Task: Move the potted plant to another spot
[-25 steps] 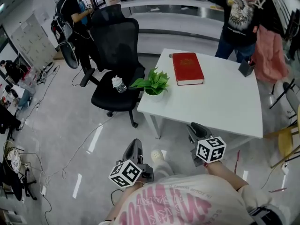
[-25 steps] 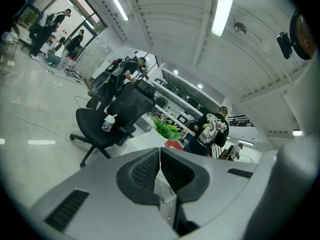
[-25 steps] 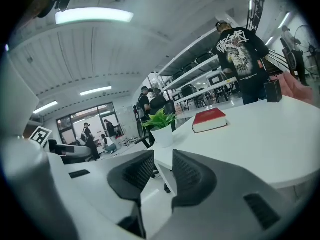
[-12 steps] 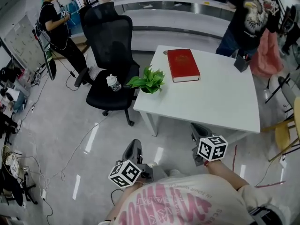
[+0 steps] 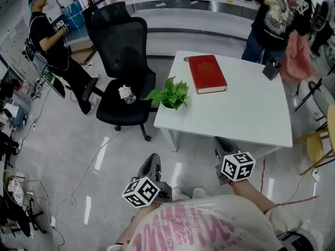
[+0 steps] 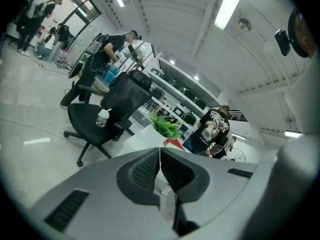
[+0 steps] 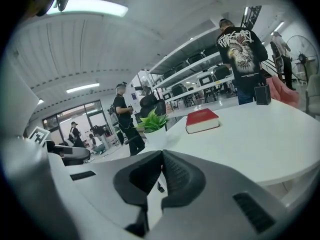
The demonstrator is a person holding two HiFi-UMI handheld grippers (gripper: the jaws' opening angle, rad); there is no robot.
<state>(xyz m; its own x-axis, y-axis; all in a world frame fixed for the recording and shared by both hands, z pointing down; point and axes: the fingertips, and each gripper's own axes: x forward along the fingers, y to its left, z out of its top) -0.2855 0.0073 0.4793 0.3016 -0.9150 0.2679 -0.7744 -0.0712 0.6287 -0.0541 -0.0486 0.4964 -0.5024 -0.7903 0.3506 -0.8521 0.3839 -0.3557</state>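
The potted plant (image 5: 171,94), green leaves in a white pot, stands at the left edge of the white table (image 5: 235,111). It also shows in the left gripper view (image 6: 165,125) and the right gripper view (image 7: 152,123), far ahead of both sets of jaws. My left gripper (image 5: 152,161) hangs over the floor short of the table, shut and empty (image 6: 160,152). My right gripper (image 5: 222,143) is by the table's near edge, also shut with nothing in it (image 7: 162,154).
A red book (image 5: 207,73) lies on the table behind the plant, and a small dark box (image 5: 271,70) sits at the far right corner. A black office chair (image 5: 124,67) with a bottle (image 5: 125,94) on its seat stands left of the table. A person in black (image 5: 273,15) stands behind it. Cables trail over the floor.
The head view has swung, so the table and plant sit a little differently in the picture. The person at the far left has walked further left. Both grippers keep their place low in front.
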